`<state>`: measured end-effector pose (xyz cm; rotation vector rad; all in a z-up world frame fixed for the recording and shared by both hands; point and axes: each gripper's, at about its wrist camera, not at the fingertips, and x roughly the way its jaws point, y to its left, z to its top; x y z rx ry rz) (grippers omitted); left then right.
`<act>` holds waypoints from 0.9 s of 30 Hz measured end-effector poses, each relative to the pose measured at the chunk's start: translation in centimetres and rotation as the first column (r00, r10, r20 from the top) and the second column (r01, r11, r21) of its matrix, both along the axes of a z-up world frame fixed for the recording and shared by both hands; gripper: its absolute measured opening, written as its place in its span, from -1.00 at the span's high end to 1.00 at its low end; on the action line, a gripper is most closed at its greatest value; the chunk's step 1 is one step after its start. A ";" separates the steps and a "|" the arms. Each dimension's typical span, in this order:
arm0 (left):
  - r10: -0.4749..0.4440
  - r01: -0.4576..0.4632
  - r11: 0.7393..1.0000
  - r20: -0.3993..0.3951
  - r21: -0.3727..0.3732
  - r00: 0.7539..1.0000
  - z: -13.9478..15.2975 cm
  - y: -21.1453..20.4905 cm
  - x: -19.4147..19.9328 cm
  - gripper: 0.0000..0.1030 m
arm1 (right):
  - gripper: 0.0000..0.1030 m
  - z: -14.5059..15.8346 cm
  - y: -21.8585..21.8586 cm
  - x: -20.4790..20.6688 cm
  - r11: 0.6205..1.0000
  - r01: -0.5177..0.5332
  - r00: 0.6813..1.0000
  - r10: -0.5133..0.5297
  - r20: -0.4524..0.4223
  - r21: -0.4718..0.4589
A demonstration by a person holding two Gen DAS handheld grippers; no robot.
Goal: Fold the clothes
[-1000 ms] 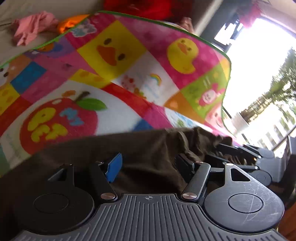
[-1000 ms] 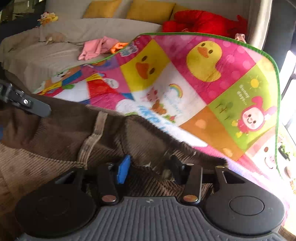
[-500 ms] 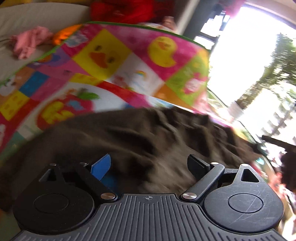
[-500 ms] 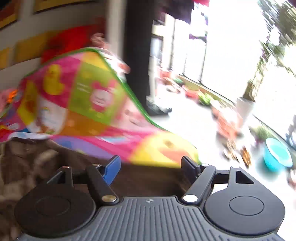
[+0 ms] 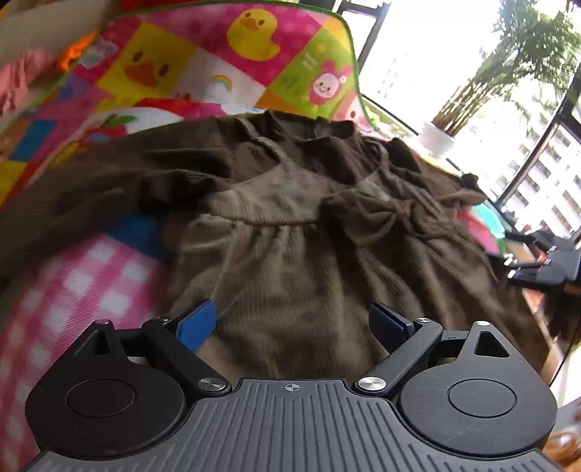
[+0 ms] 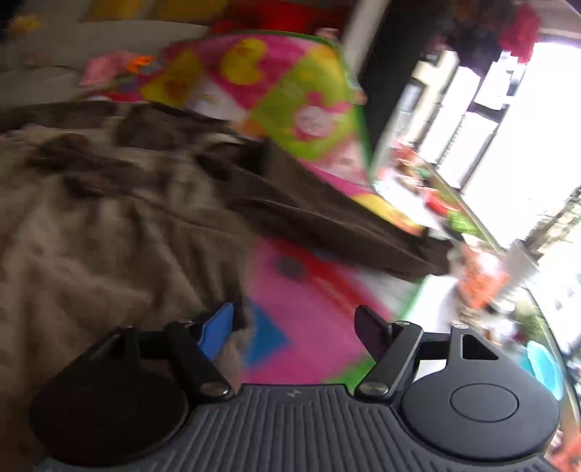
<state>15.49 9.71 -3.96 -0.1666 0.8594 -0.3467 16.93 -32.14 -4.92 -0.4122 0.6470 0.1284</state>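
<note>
A brown ribbed dress (image 5: 290, 225) lies spread, a little rumpled, on a bright patchwork play mat (image 5: 181, 65), neckline away from me. My left gripper (image 5: 290, 319) hovers open over the skirt, nothing between its fingers. In the left wrist view my right gripper (image 5: 541, 261) shows at the far right, past the dress's edge. In the blurred right wrist view the dress (image 6: 90, 218) fills the left and one sleeve (image 6: 326, 218) stretches right across the mat (image 6: 301, 290). My right gripper (image 6: 294, 326) has its jaws opening above bare mat, empty, its blue pad (image 6: 218, 326) beside the dress's edge.
A pink garment (image 6: 105, 67) lies on the grey sofa (image 6: 90, 40) behind the mat, with a red cushion (image 6: 276, 14) further back. Bright windows (image 5: 454, 72) are on the right. A teal basin (image 6: 541, 366) sits on the floor past the mat's green edge.
Both grippers have let go of the brown dress and opened wide. They have pulled back and apart, and the dress now lies spread on the mat.
</note>
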 end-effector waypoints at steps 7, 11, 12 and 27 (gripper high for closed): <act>0.021 -0.023 0.998 0.037 0.065 0.999 2.2 0.3 -2.4 -0.86 | -0.40 2.2 -0.1 -3.3 0.984 -0.022 0.999 0.027 -0.028 0.178; -0.069 0.061 0.986 0.047 0.155 0.996 2.1 -1.7 -4.4 -0.88 | -0.43 2.8 3.7 -6.5 0.952 -0.194 0.978 0.207 -0.035 0.237; -0.076 0.066 0.978 0.042 0.197 0.996 1.8 -2.0 -4.7 -0.88 | -0.43 2.3 4.6 -6.8 0.952 -0.221 0.971 0.235 -0.045 0.212; 0.445 -0.456 0.832 -0.112 -0.316 0.889 0.5 9.9 -0.2 -0.90 | -0.60 2.5 1.8 -3.8 0.958 -0.053 0.996 0.070 -0.051 0.281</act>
